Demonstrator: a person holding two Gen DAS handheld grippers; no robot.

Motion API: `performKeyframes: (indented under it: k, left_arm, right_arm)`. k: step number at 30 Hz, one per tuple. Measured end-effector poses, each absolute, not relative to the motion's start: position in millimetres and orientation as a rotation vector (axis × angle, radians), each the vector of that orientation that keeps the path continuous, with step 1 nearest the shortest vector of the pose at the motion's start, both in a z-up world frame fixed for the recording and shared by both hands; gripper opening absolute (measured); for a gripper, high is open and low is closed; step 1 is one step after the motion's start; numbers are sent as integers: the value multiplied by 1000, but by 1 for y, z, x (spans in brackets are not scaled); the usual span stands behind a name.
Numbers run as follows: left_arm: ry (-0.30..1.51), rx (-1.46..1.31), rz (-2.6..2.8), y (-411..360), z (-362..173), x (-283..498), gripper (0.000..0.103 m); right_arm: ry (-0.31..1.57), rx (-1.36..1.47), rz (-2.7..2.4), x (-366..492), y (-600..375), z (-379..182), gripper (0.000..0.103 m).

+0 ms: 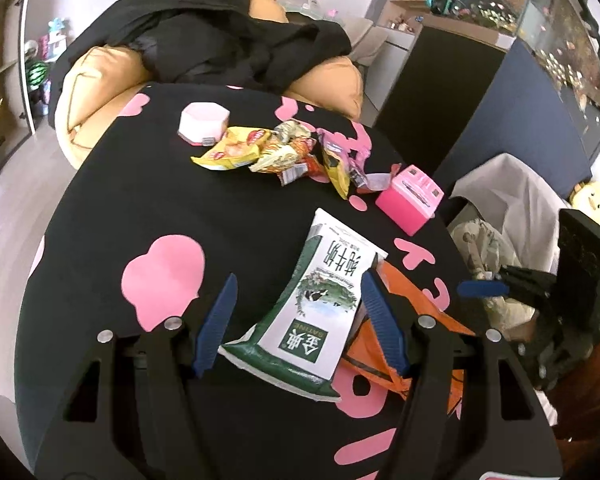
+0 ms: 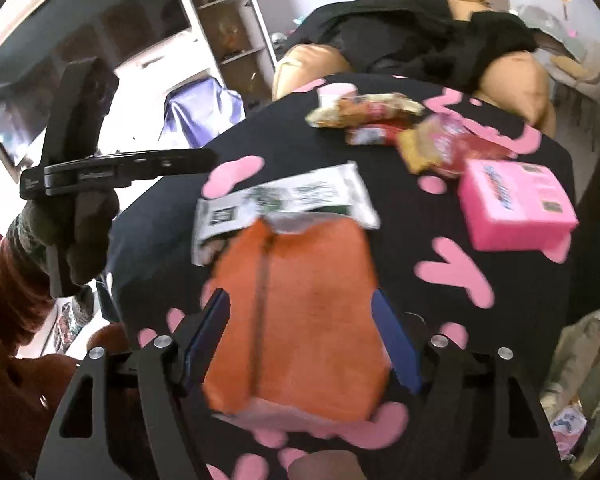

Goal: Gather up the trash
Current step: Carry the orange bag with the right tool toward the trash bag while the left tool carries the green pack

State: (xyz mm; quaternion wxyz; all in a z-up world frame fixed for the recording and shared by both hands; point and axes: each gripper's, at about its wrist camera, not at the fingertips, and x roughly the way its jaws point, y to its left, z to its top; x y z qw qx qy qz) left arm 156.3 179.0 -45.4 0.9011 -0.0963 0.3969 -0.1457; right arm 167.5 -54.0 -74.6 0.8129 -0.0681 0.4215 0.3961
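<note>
Item: flattened milk carton [image 1: 320, 292], green and white, lying flat on the black, pink-patterned bench [image 1: 140, 200] near its front edge.
Long axis: runs almost along the line the left tool [image 1: 299, 280] points, leaning slightly right at the far end.
Left tool: spread, one finger on each side of the carton's narrow width. The left finger stands clear and the right finger is at the carton's edge. It is the nearer tool, so closing it would probably grip across the short side.
Adjoining: orange packet [image 2: 300, 312], partly under the carton's right edge.
Right tool [image 2: 300, 296]: set wide around the packet; blur hides whether it is pinching.
Beyond: wrapper pile [image 1: 276, 152], pink box [image 1: 410, 200], and a lined bin [image 1: 512, 192] off the bench's right side.
</note>
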Motion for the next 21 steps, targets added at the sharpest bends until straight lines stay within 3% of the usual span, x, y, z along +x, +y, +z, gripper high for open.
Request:
performKeyframes:
  k: [10, 11, 12, 13, 16, 21]
  left_arm:
    - [812, -267, -263, 203, -56, 143, 61]
    - [809, -273, -264, 205, -57, 141, 61]
    - [808, -278, -267, 206, -58, 139, 61]
    - [806, -281, -274, 206, -58, 138, 61]
    - [806, -271, -293, 201, -58, 138, 61]
    - [820, -164, -369, 167, -54, 146, 63]
  right_arm:
    - [927, -388, 733, 134, -7, -119, 69]
    - [912, -394, 731, 133, -8, -120, 66]
    - [908, -391, 728, 134, -11, -120, 48]
    - [914, -386, 725, 136, -15, -119, 37]
    - [892, -344, 716, 139, -30, -107, 22]
    - [824, -253, 639, 144, -66, -78, 15]
